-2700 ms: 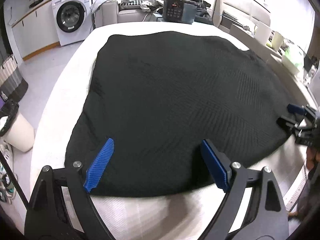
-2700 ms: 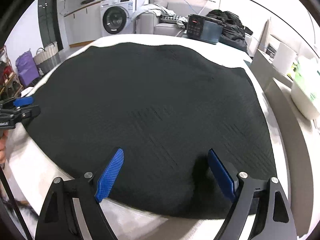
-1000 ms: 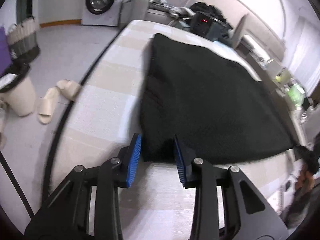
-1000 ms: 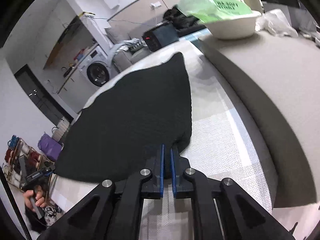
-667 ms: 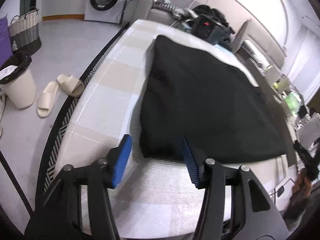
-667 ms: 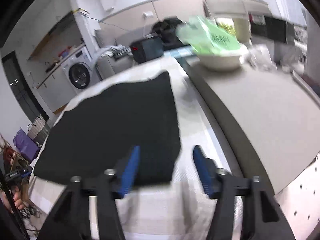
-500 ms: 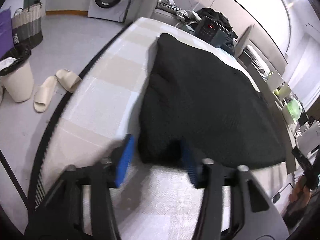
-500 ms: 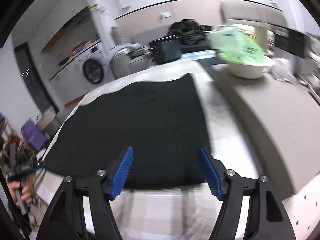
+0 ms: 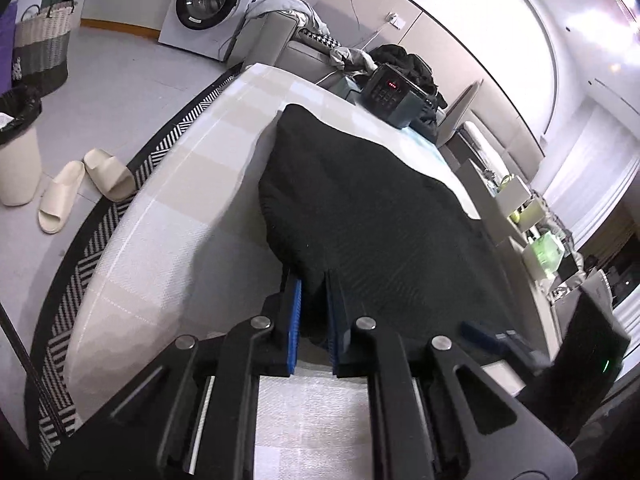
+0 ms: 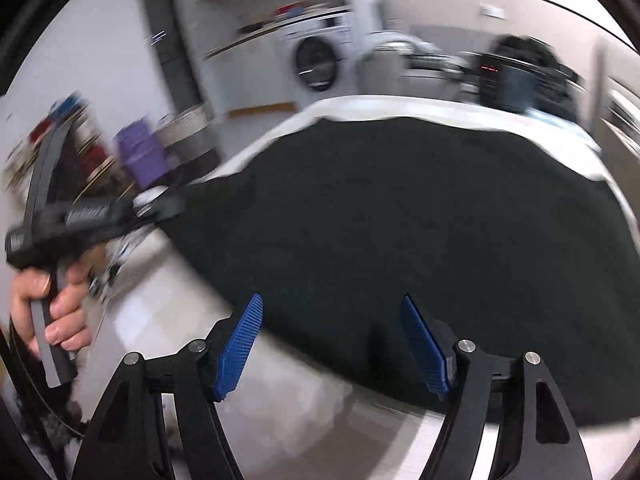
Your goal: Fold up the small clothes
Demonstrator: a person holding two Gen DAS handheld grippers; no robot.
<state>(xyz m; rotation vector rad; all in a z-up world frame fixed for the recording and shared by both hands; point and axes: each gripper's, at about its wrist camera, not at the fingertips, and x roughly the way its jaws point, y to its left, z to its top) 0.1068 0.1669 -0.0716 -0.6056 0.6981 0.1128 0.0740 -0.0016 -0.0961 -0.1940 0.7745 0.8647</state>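
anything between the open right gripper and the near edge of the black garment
Nothing visible. The right gripper hangs open just short of the black garment, whose near edge lies bare on the bed.

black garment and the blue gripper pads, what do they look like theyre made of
Black garment: seems a soft knit fabric, matte, with a fine woven-looking texture and rounded, thick edges. Blue pads on the right gripper: probably rubber or moulded plastic, matte, with fine ridges across the face.
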